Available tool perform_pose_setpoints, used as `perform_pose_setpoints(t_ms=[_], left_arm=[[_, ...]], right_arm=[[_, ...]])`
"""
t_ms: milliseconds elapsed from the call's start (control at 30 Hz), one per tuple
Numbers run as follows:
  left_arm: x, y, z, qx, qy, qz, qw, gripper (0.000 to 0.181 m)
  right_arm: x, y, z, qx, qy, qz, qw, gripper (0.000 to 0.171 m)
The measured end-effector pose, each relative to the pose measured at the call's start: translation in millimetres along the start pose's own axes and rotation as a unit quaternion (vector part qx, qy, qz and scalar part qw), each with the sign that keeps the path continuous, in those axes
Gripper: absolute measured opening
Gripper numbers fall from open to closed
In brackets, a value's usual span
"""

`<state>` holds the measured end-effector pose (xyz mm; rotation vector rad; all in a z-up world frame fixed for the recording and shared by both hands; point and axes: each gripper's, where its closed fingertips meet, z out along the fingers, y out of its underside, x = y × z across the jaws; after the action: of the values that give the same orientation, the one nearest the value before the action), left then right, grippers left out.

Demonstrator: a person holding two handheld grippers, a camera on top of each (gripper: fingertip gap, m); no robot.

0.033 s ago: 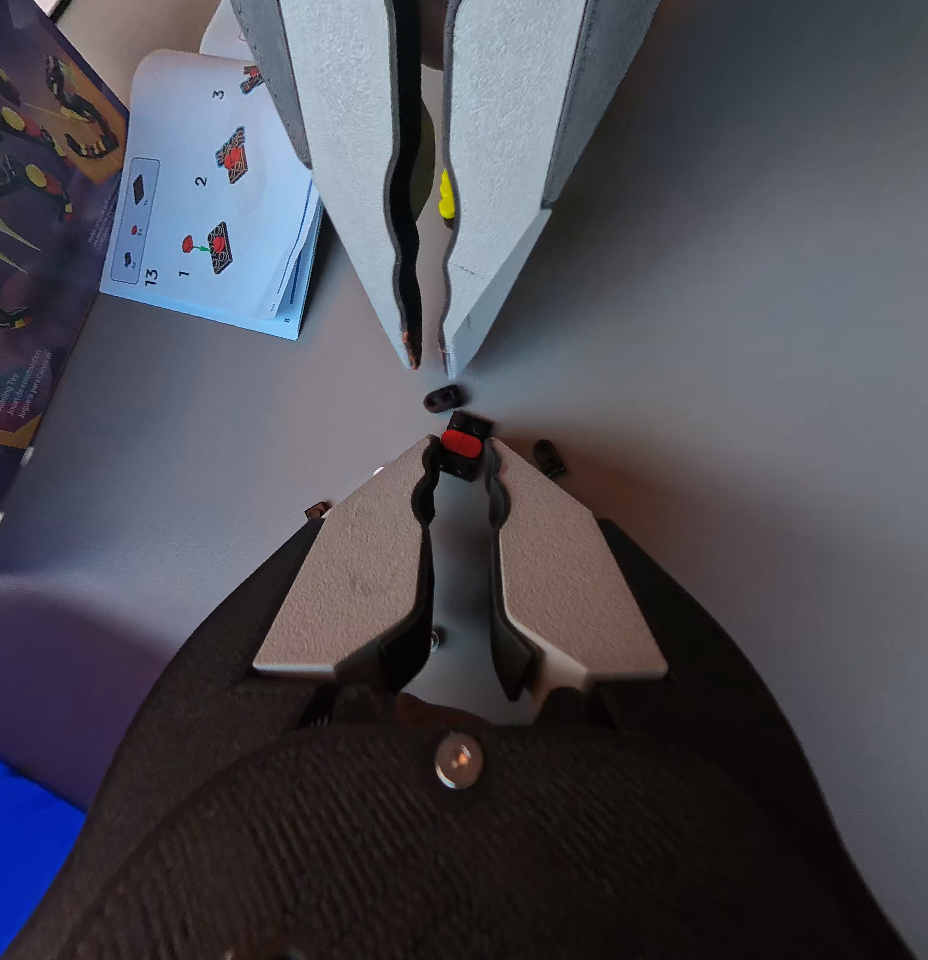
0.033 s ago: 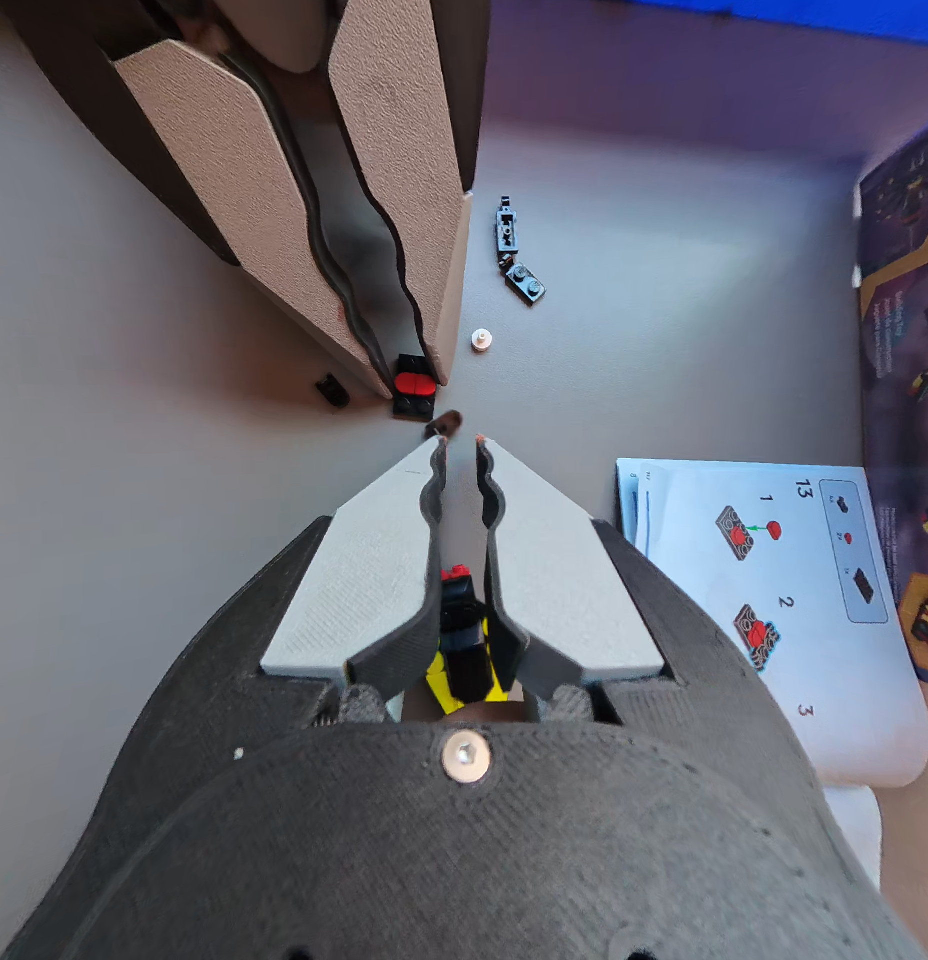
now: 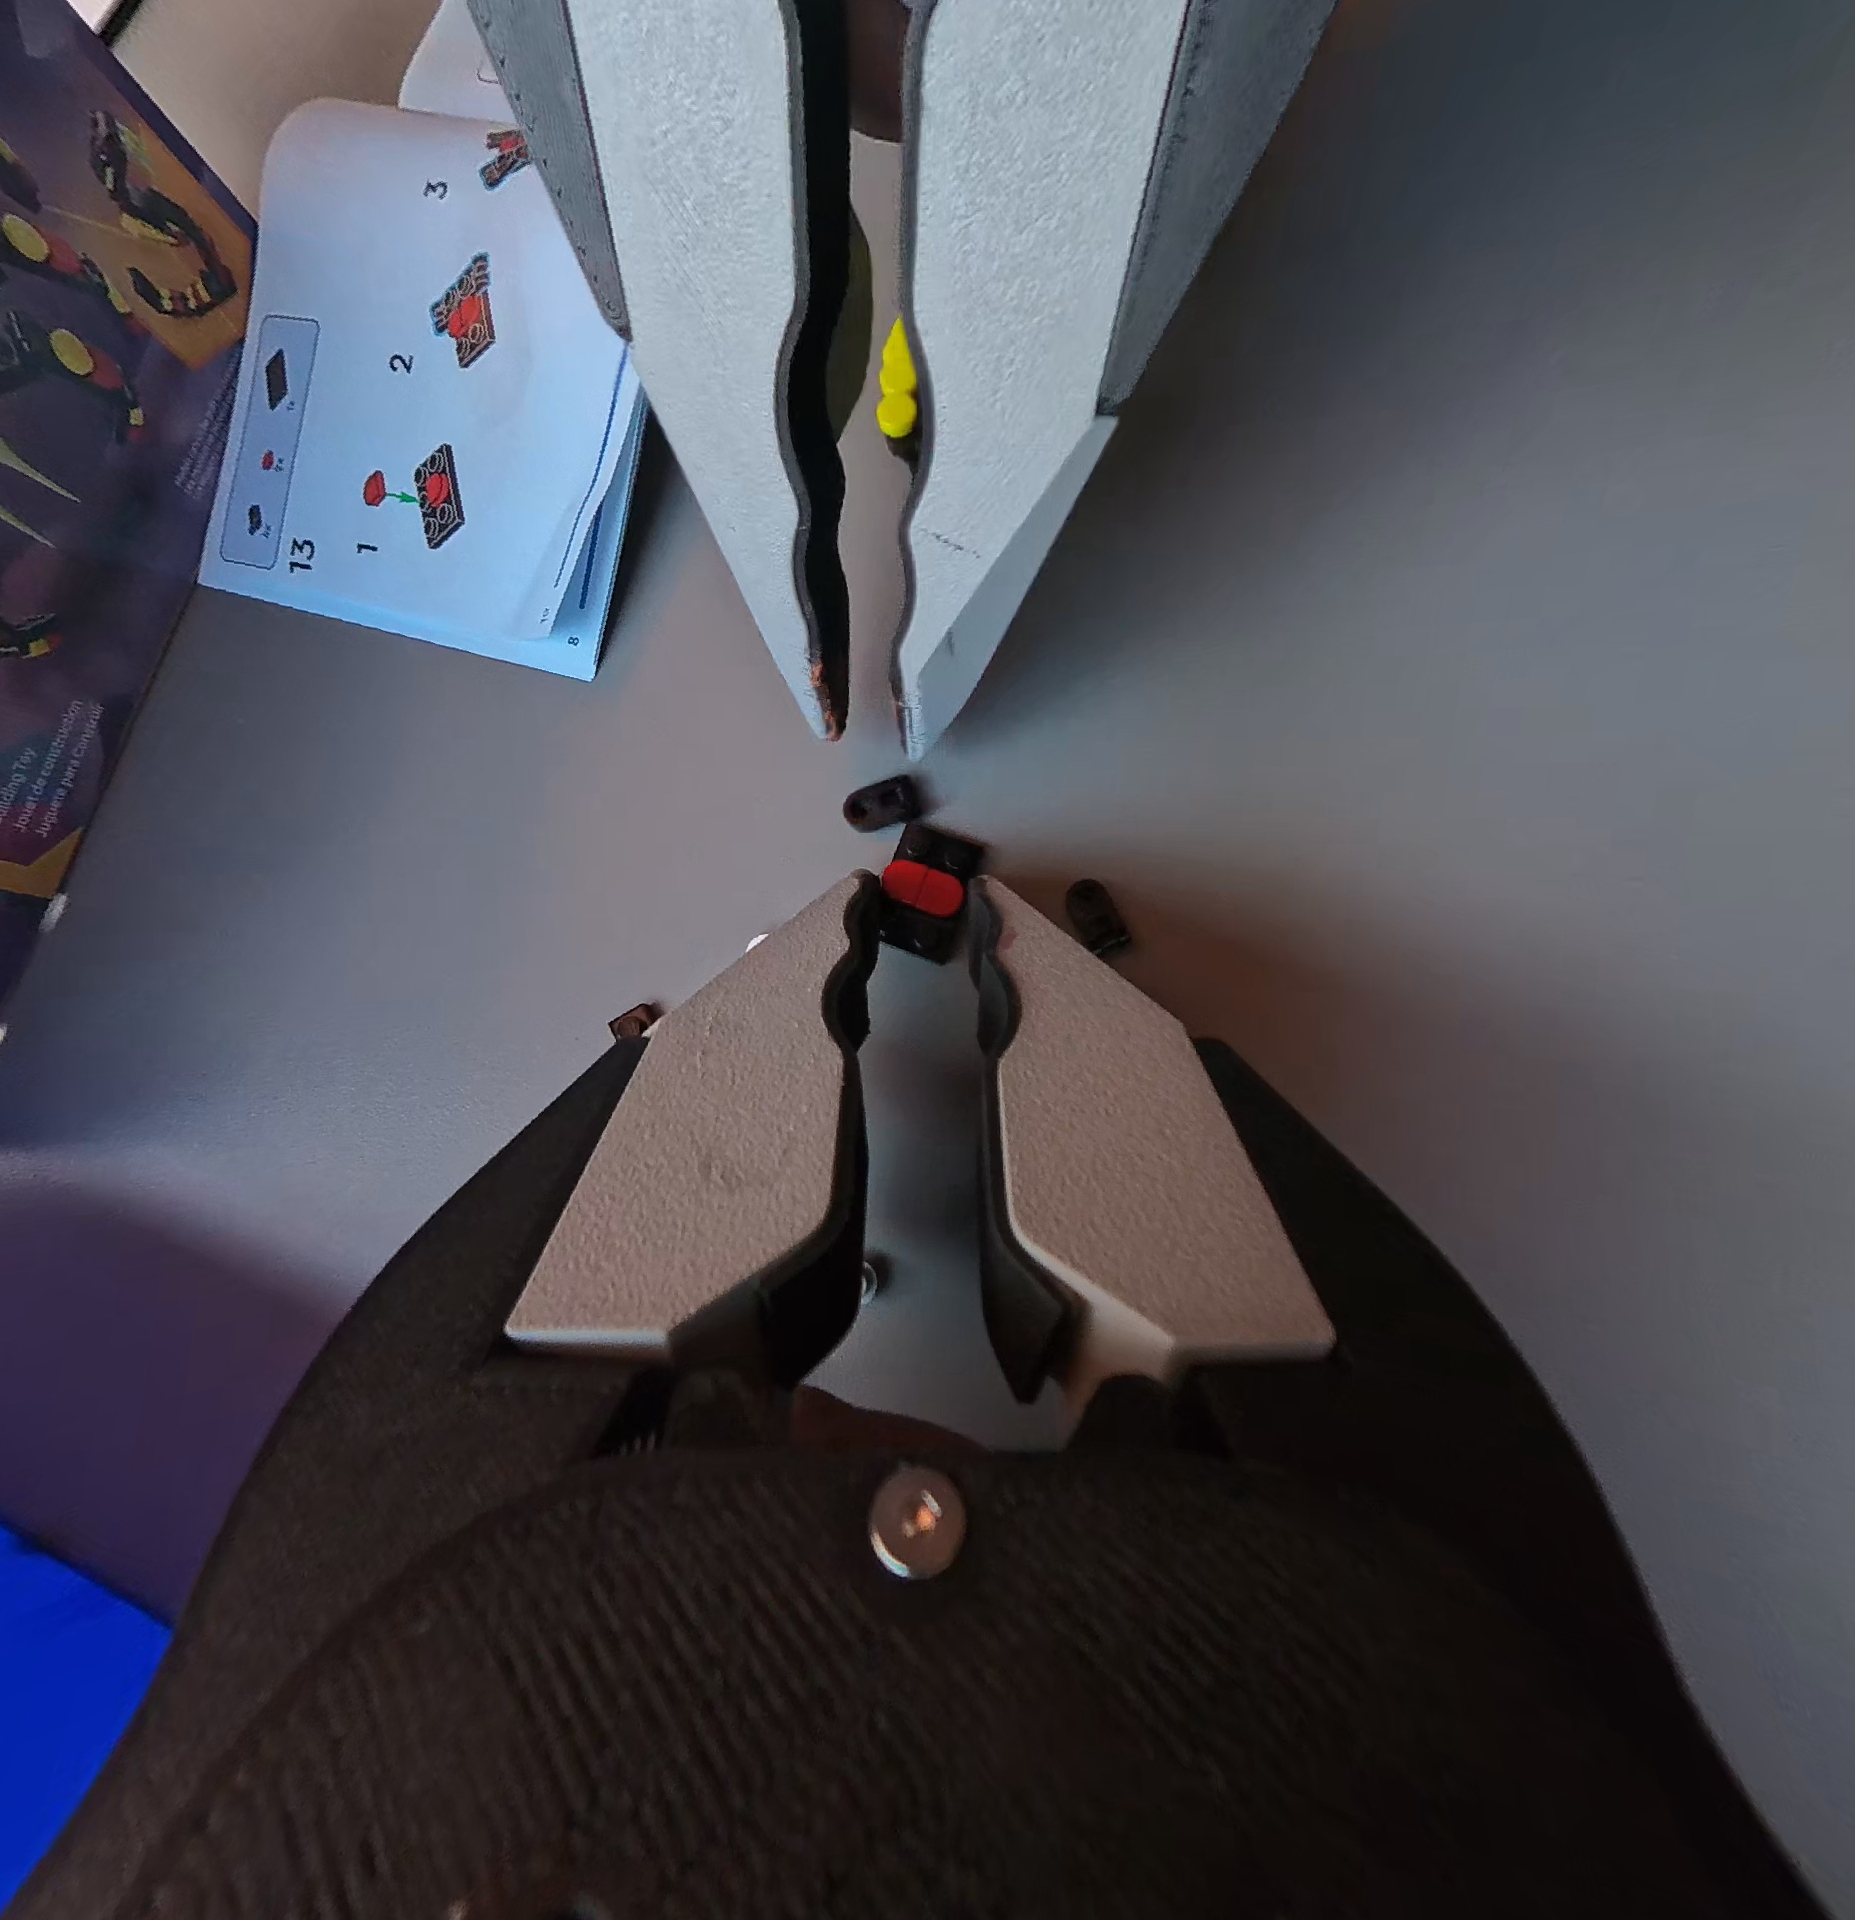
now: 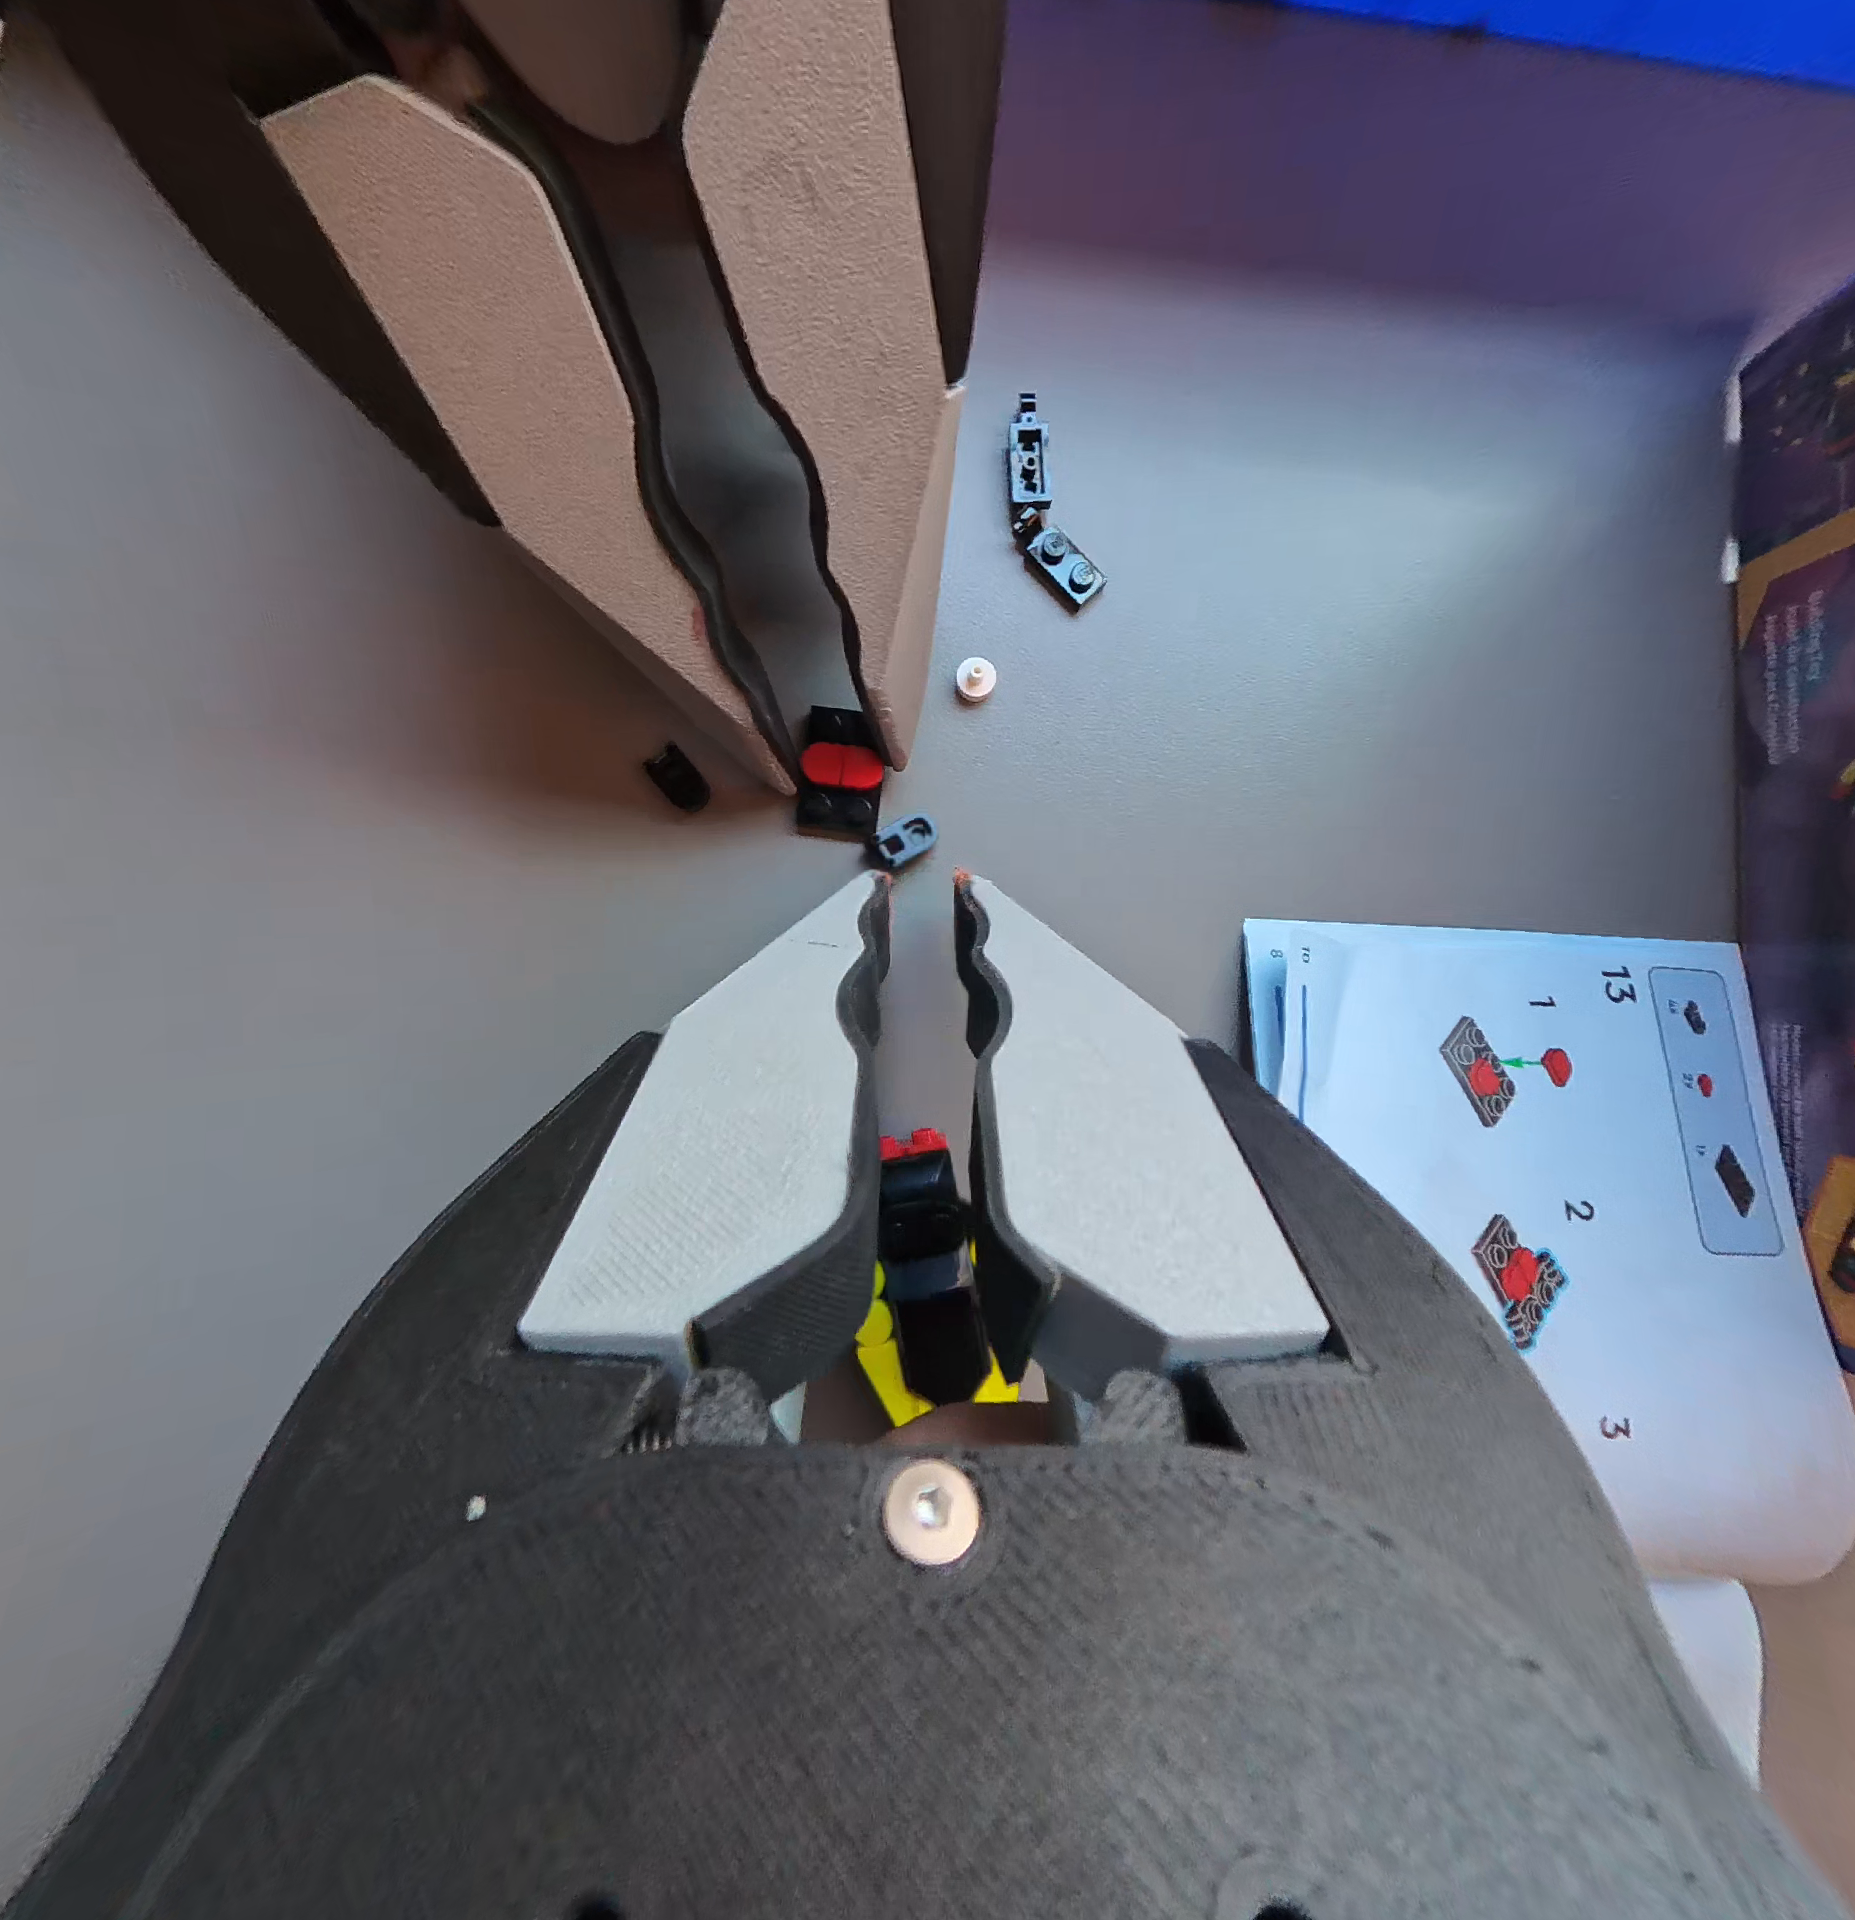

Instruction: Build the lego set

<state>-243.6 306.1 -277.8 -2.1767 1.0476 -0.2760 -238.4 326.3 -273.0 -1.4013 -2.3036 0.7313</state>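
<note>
The left gripper (image 3: 918, 894) has its jaws narrowed around a black plate (image 3: 928, 899) carrying two red rounded tiles, which rests on the grey desk (image 3: 1422, 727); the tips sit at the plate's sides, though whether they truly pinch it cannot be told. The right gripper (image 4: 918, 883) points at it from the 12 o'clock side of the left wrist view, jaws parted by a narrow gap at the tips, with a black, red and yellow sub-assembly (image 4: 928, 1278) lodged deep between them near the base. Whether the jaws clamp that piece is unclear.

A small black clip piece (image 3: 881, 802) lies just beyond the plate, between the two grippers. Another small black piece (image 3: 1097, 912) sits at 3 o'clock of the plate. The instruction booklet (image 3: 414, 395) lies open at 10 o'clock.

The step seems to be adding a piece to the plate. Keeping the plate flat and squarely braced, then lifting the clip by its edges without nudging the plate, should serve best.
</note>
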Motion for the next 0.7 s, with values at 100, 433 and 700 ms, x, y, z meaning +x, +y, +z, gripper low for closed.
perform_pose_setpoints(t_ms=[100,433,700], left_arm=[[0,0,0,0.0,0.0,-0.001,1.0,0.015],[-1,1,-1,-0.001,-0.001,-0.001,1.0,0.015],[-11,-5,-5,0.017,-0.026,0.006,0.999,0.017]], right_arm=[[0,3,3,-0.013,0.012,-0.018,1.0,0.011],[-6,-4,11,0.002,0.004,-0.016,1.0,0.011],[-2,-11,-3,0.04,-0.009,0.004,0.999,0.0]])
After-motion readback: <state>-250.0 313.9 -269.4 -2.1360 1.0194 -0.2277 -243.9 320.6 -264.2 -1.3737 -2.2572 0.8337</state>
